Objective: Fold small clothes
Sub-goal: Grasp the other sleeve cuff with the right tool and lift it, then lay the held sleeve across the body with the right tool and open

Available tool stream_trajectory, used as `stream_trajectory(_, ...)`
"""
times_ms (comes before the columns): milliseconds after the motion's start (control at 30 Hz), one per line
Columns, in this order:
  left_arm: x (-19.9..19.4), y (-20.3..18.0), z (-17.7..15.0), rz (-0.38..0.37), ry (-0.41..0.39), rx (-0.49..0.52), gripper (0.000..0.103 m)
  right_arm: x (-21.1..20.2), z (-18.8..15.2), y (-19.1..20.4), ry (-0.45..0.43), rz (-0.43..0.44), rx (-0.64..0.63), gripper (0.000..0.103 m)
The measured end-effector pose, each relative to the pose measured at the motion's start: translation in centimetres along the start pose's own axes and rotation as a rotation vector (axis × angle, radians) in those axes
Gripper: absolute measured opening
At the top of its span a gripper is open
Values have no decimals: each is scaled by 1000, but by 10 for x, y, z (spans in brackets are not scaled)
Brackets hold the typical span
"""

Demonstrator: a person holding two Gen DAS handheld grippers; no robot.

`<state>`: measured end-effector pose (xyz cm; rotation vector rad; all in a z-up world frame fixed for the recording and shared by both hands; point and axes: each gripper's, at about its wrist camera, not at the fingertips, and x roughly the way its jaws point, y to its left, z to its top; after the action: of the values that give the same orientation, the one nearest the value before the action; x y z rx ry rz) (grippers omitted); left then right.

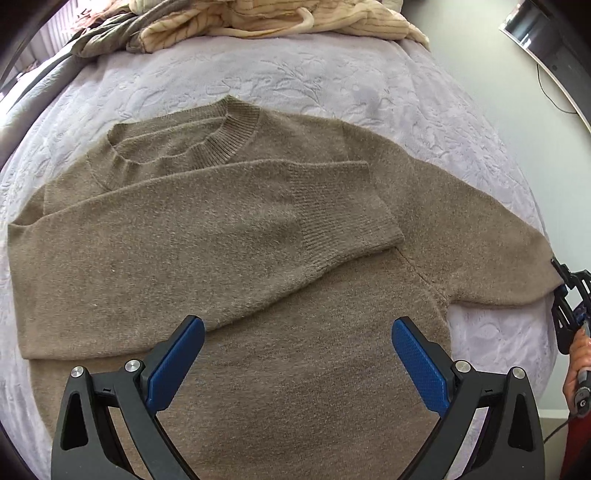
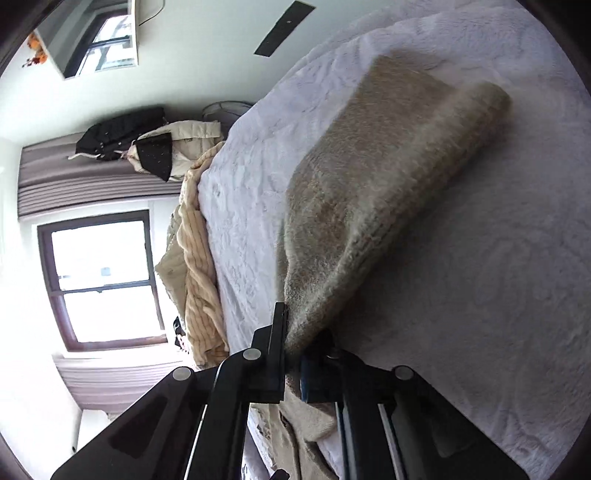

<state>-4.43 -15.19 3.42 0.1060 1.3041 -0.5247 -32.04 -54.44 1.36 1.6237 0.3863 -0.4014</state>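
A brown knit sweater (image 1: 258,258) lies flat on the pale bedspread (image 1: 295,81), collar toward the far side. One sleeve (image 1: 229,218) is folded across the chest. My left gripper (image 1: 297,330) hovers above the sweater's lower body, blue pads wide apart, nothing between them. The other sleeve (image 1: 498,266) stretches to the right, where my right gripper (image 1: 563,286) holds its cuff at the frame edge. In the right wrist view my right gripper (image 2: 295,332) is shut on that sleeve's cuff (image 2: 354,236), which rises off the bedspread (image 2: 480,295) toward the fingers.
A heap of cream striped and grey-green clothes (image 1: 258,22) lies at the far end of the bed. Beside the bed are a window (image 2: 103,277), a wall screen (image 1: 546,40) and dark and cream jackets (image 2: 147,144) on a ledge. A hand (image 1: 578,373) grips the right tool.
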Motion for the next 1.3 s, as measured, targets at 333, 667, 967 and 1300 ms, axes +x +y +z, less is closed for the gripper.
stream_trajectory(333, -41, 64, -15, 74, -96, -39, 102, 79, -75, 119, 212, 108, -318, 6)
stream_trajectory(667, -65, 153, -47, 148, -126, -207, 102, 194, -257, 191, 554, 87, -735, 6)
stream_trajectory(967, -66, 212, -78, 168, -99, -310, 102, 287, -372, 106, 827, -228, -812, 13)
stream_trajectory(1300, -81, 242, -95, 125, -132, -375, 102, 270, -320, 104, 587, -217, -537, 14)
